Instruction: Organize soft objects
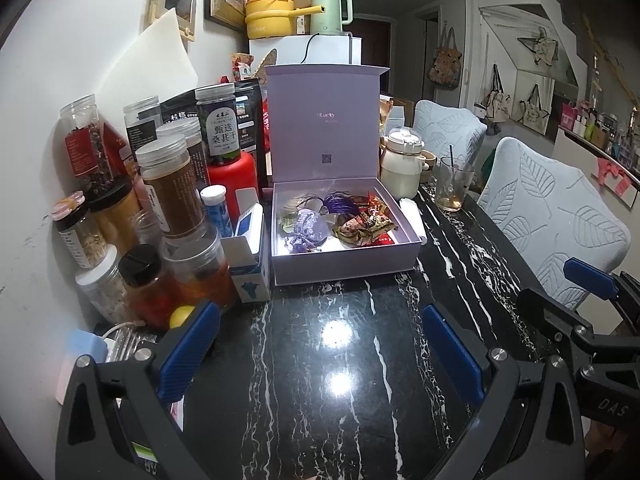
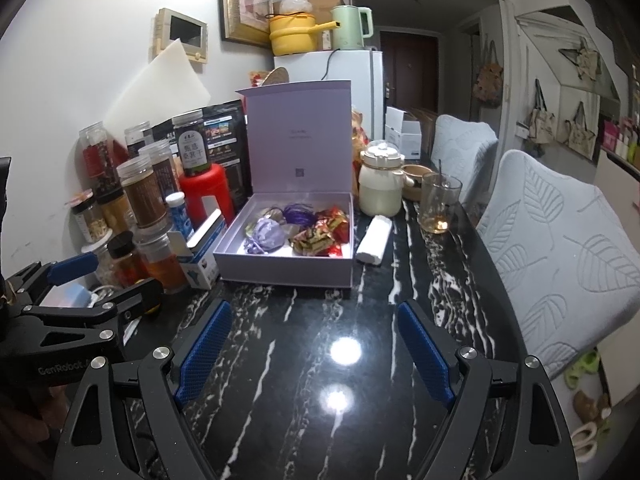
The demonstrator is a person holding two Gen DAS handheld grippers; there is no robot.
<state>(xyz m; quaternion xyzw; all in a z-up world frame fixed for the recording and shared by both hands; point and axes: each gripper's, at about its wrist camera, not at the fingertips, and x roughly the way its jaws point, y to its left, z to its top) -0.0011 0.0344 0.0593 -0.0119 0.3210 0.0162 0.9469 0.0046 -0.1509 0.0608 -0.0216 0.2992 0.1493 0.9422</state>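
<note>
An open lilac gift box [image 1: 344,266] [image 2: 280,274] stands on the black marble table, its lid upright behind it. Inside lie a purple drawstring pouch [image 1: 306,232] [image 2: 266,234], a purple tassel [image 1: 340,202] [image 2: 298,212] and red-gold brocade sachets [image 1: 368,226] [image 2: 324,234]. A white soft roll [image 2: 374,242] [image 1: 412,210] lies on the table against the box's right side. My left gripper [image 1: 320,344] [image 2: 116,276] hovers open and empty, short of the box. My right gripper [image 2: 316,340] [image 1: 560,292] is open and empty beside it, to the right.
Jars, bottles and a small carton [image 1: 250,256] crowd the table's left side against the wall. A cream lidded pot [image 2: 380,184] and a glass with a spoon [image 2: 438,206] stand right of the box. Two leaf-patterned chairs [image 2: 560,256] line the table's right edge.
</note>
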